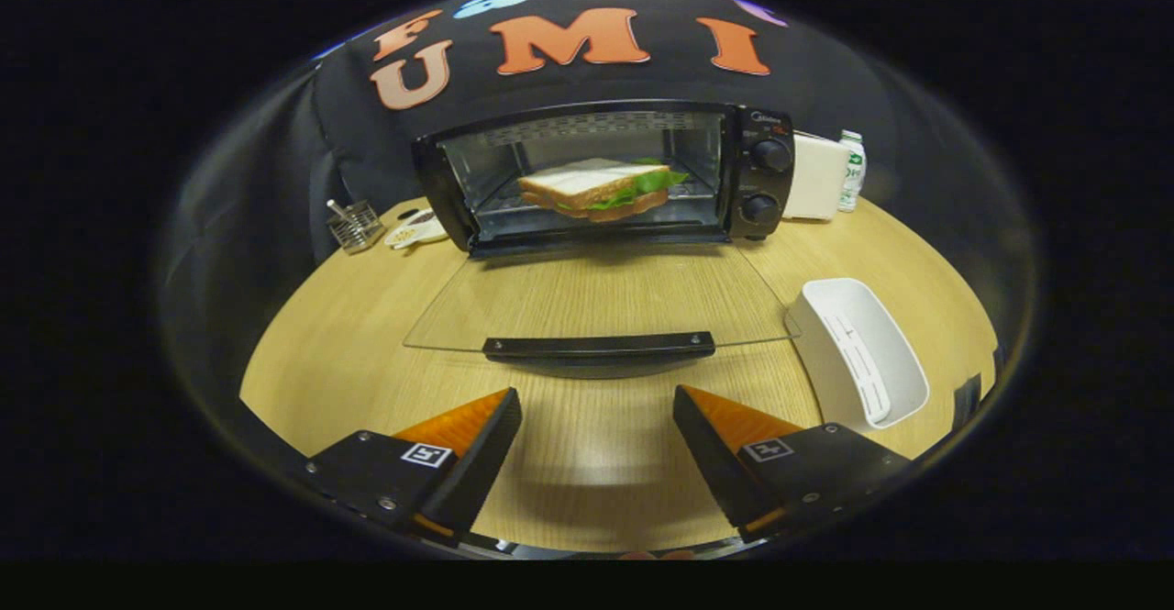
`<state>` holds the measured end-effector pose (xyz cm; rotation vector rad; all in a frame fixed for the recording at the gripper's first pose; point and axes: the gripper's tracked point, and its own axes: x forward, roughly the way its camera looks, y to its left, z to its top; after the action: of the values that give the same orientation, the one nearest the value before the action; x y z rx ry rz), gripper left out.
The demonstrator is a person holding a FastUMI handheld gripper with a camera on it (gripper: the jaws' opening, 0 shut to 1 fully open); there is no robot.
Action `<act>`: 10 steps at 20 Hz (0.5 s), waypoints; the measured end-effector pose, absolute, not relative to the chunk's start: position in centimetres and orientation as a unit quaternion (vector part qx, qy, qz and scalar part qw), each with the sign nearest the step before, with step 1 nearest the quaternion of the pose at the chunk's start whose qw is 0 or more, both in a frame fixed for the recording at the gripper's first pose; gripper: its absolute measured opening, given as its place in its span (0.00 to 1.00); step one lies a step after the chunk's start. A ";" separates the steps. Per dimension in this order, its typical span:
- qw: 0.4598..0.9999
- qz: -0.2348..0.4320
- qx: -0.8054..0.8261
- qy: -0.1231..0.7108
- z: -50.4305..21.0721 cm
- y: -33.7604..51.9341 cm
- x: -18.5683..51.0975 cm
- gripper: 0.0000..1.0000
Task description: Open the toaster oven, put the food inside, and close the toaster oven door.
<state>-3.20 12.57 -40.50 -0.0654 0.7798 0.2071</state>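
Sandwich (598, 188) with lettuce sits on the rack inside the toaster oven (605, 174), whose glass door (596, 303) lies folded flat toward the gripper (597, 427), its dark handle (598, 346) just ahead of the fingertips. The gripper's fingers are spread wide and hold nothing, hovering above the bare wooden table (587, 472) with nothing between them and the handle. Right of the door, just beside its corner, lies an empty white tray (862, 353). Beyond that, next to the oven's two knobs (769, 181), stand a white box-like object (816, 177) and a small bottle (853, 170). Left of the oven are a wire holder (356, 225) and a small dish (417, 227).
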 end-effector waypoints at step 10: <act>0.918 0.086 -0.038 0.386 -42.0 12.6 -0.9 0.99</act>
<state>-0.88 12.58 -41.99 -0.0783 0.7939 0.1760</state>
